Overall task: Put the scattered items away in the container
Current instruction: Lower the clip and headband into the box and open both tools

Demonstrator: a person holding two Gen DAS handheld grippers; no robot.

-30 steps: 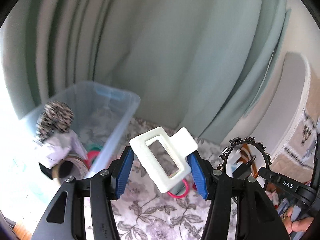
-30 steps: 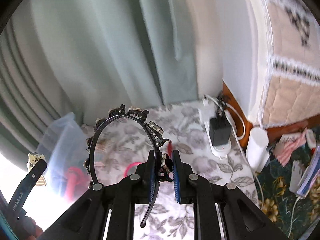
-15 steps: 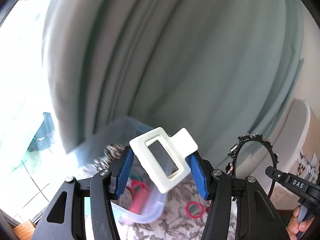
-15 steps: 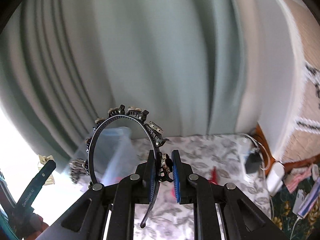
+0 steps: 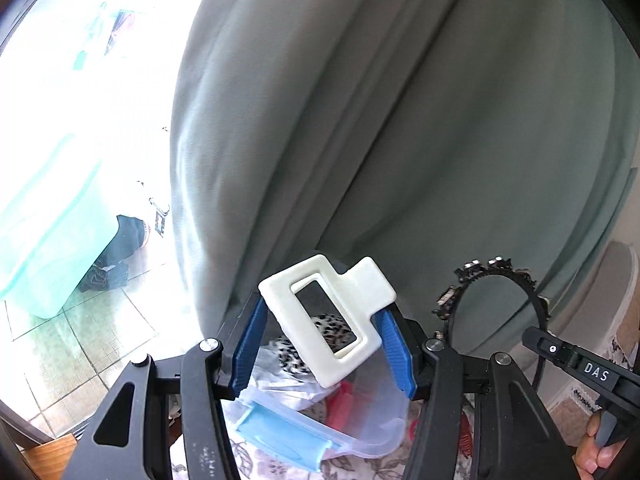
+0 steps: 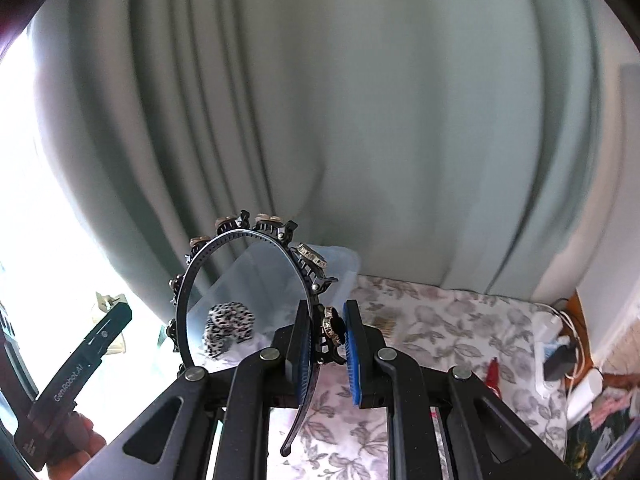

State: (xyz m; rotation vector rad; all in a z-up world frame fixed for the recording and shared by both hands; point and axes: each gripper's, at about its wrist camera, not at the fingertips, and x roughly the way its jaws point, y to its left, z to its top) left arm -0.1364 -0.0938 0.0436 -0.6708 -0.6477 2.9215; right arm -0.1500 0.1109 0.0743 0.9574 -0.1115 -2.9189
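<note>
A: One clear container (image 5: 372, 420) is sitting on the floral cloth (image 6: 440, 320) against the grey-green curtain (image 5: 400, 120), its rim lying open toward both grippers.

B: Two items are hanging above it. The right gripper (image 6: 328, 356) is clenching one black headband (image 6: 240, 240), arch standing upright. The left gripper (image 5: 326, 344) is grasping one white hair clip (image 5: 320, 312), its long axis slanting down-right, directly over the bin's open top.

White clip (image 5: 326, 316), black headband (image 6: 240, 280), clear bin (image 5: 372, 412) – blue handle (image 5: 280, 436), leopard-print scrunchie (image 6: 229, 328), floral cloth (image 6: 440, 320).
</note>
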